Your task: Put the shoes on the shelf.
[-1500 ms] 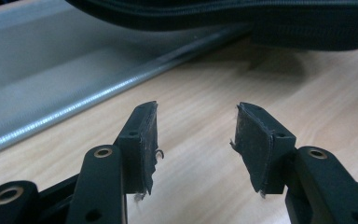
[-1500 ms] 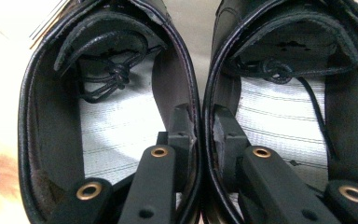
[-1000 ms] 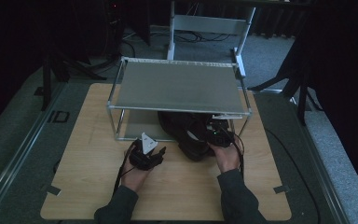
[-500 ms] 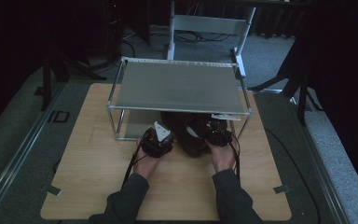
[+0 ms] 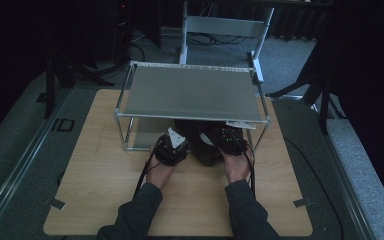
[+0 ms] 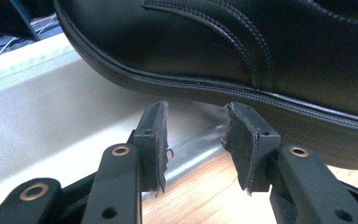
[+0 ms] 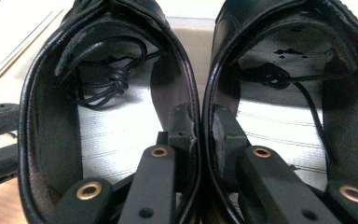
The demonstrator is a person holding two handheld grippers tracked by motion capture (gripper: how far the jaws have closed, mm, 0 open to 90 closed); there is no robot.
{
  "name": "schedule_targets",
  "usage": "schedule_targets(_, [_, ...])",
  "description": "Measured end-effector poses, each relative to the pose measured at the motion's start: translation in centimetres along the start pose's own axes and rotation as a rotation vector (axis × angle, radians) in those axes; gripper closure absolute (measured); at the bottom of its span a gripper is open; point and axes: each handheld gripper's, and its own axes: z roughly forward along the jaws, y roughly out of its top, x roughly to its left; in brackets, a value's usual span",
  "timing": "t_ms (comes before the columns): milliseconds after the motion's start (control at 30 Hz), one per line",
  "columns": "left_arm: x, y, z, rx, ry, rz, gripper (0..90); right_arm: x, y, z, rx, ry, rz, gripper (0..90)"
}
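A pair of black leather lace-up shoes sits under the metal shelf rack, heels toward me. My right gripper has one jaw inside each shoe. It is shut on the two inner walls of the left shoe and the right shoe, pinching them together. In the high view, my right gripper is at the heels. My left gripper is at the left side of the pair. In its own view, my left gripper is open just in front of the shoe's sole edge, holding nothing.
The rack stands on a wooden table, its top shelf covering the shoes' toes. A grey bottom plate lies under the shoes and ends at the wood. Rack legs flank the hands. Cables trail from both grippers.
My left gripper has moved right and forward from the open table to the left side of the shoes. The right gripper has stayed at the heels.
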Motion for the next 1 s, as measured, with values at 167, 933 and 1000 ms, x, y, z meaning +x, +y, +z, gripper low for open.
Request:
schedule_targets(167, [0.0, 0.0, 0.0, -0.003, 0.005, -0.002, 60.9, 0.1, 0.0, 0.2, -0.016, -0.014, 0.002, 80.0])
schedule_targets(933, [-0.5, 0.8, 2.3, -0.078, 0.134, -0.015, 70.5, 0.5, -0.1, 1.6, -0.108, -0.038, 0.023, 79.9])
schedule_targets(1000, [-0.6, 0.9, 2.4, -0.078, 0.142, -0.015, 71.0, 0.6, -0.2, 1.8, -0.108, -0.04, 0.017, 79.9])
